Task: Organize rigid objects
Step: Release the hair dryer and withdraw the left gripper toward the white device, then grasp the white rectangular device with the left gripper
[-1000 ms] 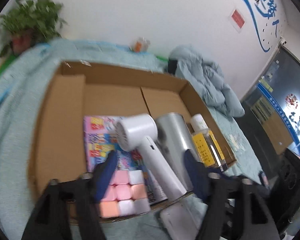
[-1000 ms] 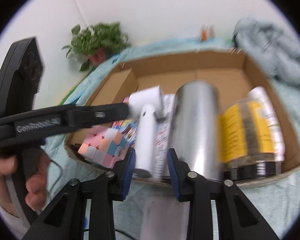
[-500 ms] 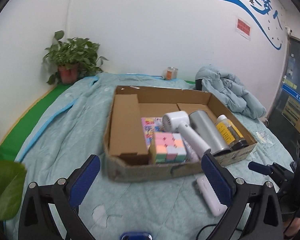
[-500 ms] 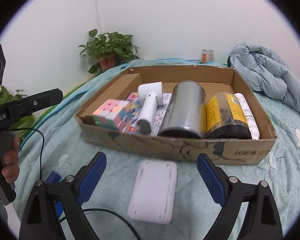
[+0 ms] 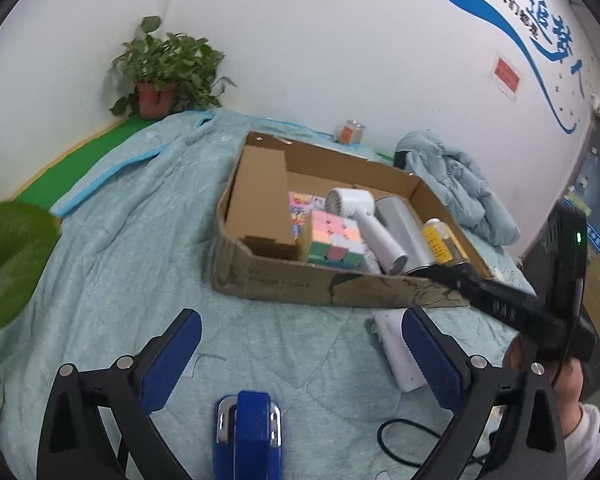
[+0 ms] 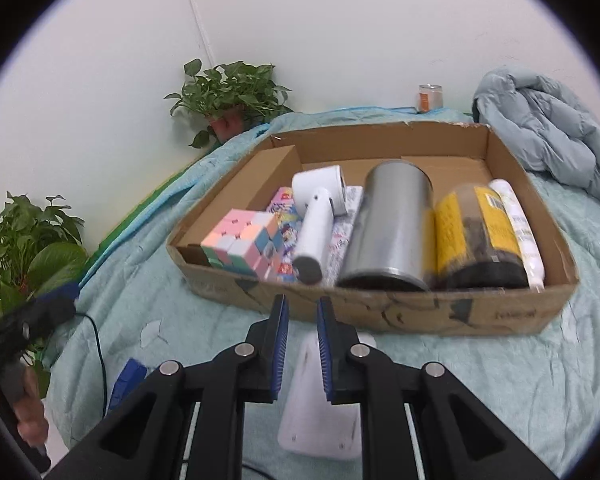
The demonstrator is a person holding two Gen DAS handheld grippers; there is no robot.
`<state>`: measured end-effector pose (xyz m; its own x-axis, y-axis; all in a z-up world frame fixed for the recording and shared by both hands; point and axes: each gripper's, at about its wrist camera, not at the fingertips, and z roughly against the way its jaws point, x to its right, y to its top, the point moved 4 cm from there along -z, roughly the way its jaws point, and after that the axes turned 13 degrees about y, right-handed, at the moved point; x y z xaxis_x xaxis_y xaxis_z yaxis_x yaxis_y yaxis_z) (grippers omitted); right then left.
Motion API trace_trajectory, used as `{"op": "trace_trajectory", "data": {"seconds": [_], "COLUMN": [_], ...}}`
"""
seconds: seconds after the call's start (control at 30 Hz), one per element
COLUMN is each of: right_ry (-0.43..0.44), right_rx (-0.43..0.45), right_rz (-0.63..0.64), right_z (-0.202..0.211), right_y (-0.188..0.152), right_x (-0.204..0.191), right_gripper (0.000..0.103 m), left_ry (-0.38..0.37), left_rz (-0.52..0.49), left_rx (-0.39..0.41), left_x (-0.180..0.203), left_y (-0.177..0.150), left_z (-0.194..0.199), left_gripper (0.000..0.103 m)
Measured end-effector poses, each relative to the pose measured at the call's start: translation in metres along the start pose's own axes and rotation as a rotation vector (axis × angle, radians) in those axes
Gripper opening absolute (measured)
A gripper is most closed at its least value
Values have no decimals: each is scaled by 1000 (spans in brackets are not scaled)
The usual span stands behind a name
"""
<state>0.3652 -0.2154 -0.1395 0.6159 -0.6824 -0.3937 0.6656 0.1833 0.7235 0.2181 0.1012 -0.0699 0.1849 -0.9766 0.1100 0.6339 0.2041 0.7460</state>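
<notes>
A cardboard box point(image 5: 284, 284) point(image 6: 420, 312) on the blanket holds a pastel cube point(image 5: 332, 240) point(image 6: 240, 246), a white handheld fan point(image 5: 364, 216) point(image 6: 320, 216), a silver can point(image 5: 404, 228) point(image 6: 392, 228), a yellow-labelled jar point(image 6: 480, 232), a white bottle point(image 6: 520, 232) and a colourful booklet point(image 5: 300, 208). My left gripper point(image 5: 296, 344) is open and empty, above a blue stapler point(image 5: 248, 432). My right gripper point(image 6: 302, 320) has its jaws nearly together with nothing between them, above a white flat device point(image 6: 312, 412) point(image 5: 396, 352) lying in front of the box.
A bunched grey-blue jacket point(image 6: 548, 128) lies right of the box. Potted plants point(image 6: 228, 96) point(image 6: 28, 240) stand along the wall at left. A small orange jar point(image 6: 430, 98) sits at the back. A black cable point(image 5: 404, 436) runs across the blanket.
Both grippers pulled back from the box and opened wide. Since then the right gripper's jaws closed to a narrow gap over the white device. The left gripper stays open.
</notes>
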Motion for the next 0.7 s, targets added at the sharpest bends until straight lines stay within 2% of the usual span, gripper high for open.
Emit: {"op": "trace_trajectory", "data": {"seconds": [0.1,0.2,0.33,0.4,0.43,0.47,0.5,0.57,0.63,0.7], "right_ry": [-12,-9,24,11,10,20,24,15,13,9], "right_rx": [-58,-146,-48,36,79,145,166,160,116,17], "right_rz": [23,-44,-7,42,60,86,108,152,143,79], "right_z": [-31,-57,-31,-6,5,20,28,34,34,20], "right_y": [11,8,7,3,1,-6,-10,-19,-32,-46], "right_x": [2,15,-1,-14,-18,-24,-27,-31,-26,-11], "right_gripper": [14,11,12,35,71,98,101,101,101,101], "left_ry": [11,30,41,31,29,27,27,24,18,-7], "left_rz": [8,5,-12,-26,-32,-41,-53,-65,-55,-58], "left_rx": [-29,-35,-36,-42,-47,-54,-69,-127,-163,-172], "left_x": [-8,-20,-33,-36,-37,-37,-37,-36,-35,-26], "left_y": [-14,-24,-32,-35,-36,-37,-39,-44,-46,-46], "left_z": [-5,-5,-6,-10,-11,-13,-16,-26,-34,-38], "left_gripper": [101,101,102,102,102,102,102,102,102,102]}}
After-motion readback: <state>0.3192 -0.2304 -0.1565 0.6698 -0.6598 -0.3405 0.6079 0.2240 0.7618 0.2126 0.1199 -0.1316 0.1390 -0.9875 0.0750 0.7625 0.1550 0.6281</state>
